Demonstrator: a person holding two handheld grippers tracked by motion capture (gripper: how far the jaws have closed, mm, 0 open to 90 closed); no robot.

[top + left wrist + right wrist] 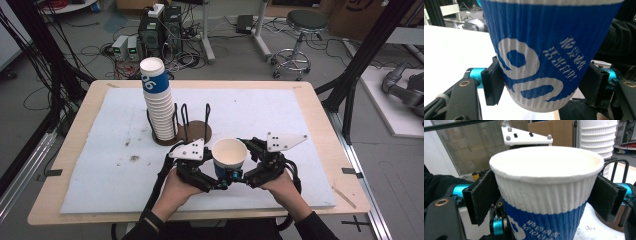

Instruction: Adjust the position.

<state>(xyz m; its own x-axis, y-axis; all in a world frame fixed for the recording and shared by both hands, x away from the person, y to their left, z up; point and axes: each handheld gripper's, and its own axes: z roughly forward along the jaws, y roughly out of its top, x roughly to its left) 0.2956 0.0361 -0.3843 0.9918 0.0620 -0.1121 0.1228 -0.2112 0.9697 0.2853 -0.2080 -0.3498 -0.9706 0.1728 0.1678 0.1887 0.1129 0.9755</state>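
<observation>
**Paper cup gripped from both sides**

While held upright above the near middle of the table [310,107], gripped low on its blue band: paper cup [229,157]. Left gripper [216,184] clamped on its lower wall, pads pressing the ribbed sides. Right gripper [239,177] closed on the same cup, nearer the white rim. Farther off and to the left, a tall stack of cups [157,102] in a brown wire rack [192,131].

Just beyond the left gripper [220,184] and right gripper [239,179], both clamped on the cup [229,156], the rack [192,131] and cup stack [158,102] block the way. Bare mat [100,165] lies open at either side.
</observation>
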